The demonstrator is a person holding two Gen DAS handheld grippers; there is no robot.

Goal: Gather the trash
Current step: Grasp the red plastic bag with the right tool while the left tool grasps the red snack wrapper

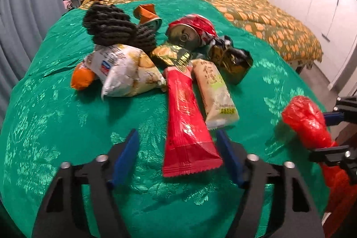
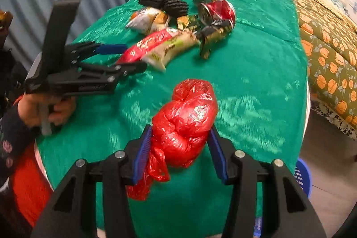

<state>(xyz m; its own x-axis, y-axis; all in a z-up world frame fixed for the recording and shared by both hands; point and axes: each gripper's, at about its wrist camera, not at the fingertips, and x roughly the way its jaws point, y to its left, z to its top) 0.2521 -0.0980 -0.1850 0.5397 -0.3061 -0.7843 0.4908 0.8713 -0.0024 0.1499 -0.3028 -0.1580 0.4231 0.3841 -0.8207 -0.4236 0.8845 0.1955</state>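
A: Where does the trash lie, and what holds it?

B: The trash is heaped mid-desk on the green cloth (image 1: pixel 67 104): a red wrapper (image 1: pixel 187 126), a beige wrapper (image 1: pixel 214 95), a white packet (image 1: pixel 125 73), two crushed cans (image 1: pixel 191 30), and gold foil (image 1: pixel 232 59). The left tool (image 1: pixel 176 157) straddles the red wrapper's near end; its jaws stand apart, the right pad just beside the wrapper, the left pad clear of it, so nothing is gripped yet.

A: And the other tool?

B: The right tool (image 2: pixel 180 148) is clenched on a bunched red bag (image 2: pixel 185 122), probably kept ready at the desk's near edge to take the pieces.

A: What room is there?

B: Bare cloth lies between the heap and the near edge. The wrapper sticks out of the heap toward the tool, so it looks easy to lift free. The bed (image 2: pixel 323 37) runs close on the right.
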